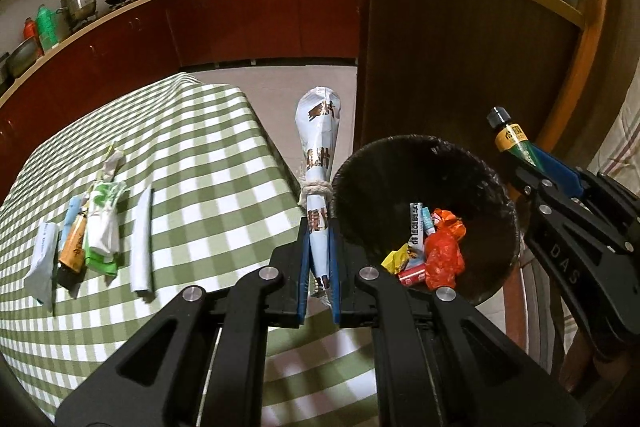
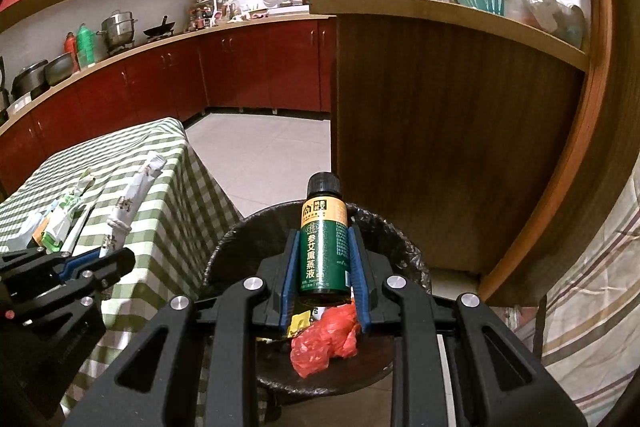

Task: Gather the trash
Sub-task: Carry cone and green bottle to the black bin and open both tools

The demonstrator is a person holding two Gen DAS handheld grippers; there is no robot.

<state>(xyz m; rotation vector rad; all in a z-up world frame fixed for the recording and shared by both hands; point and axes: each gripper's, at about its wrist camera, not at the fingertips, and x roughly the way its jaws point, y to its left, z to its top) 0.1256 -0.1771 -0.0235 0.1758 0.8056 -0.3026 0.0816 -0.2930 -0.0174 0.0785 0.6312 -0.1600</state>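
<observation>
Over bin point(image 2: 240, 239): right hand-held gripper point(image 2: 324, 263) clamps bottle point(image 2: 323, 251); left hand-held gripper point(image 1: 319, 255) clamps wrapper point(image 1: 318, 163).

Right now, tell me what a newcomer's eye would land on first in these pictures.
First, the green bottle with a black cap, clamped in the right gripper above the black-lined trash bin, where a red plastic bag already lies. Next, the rolled white wrapper tied with string, held in the left gripper beside the bin. More wrappers wait on the green checked tablecloth.
</observation>
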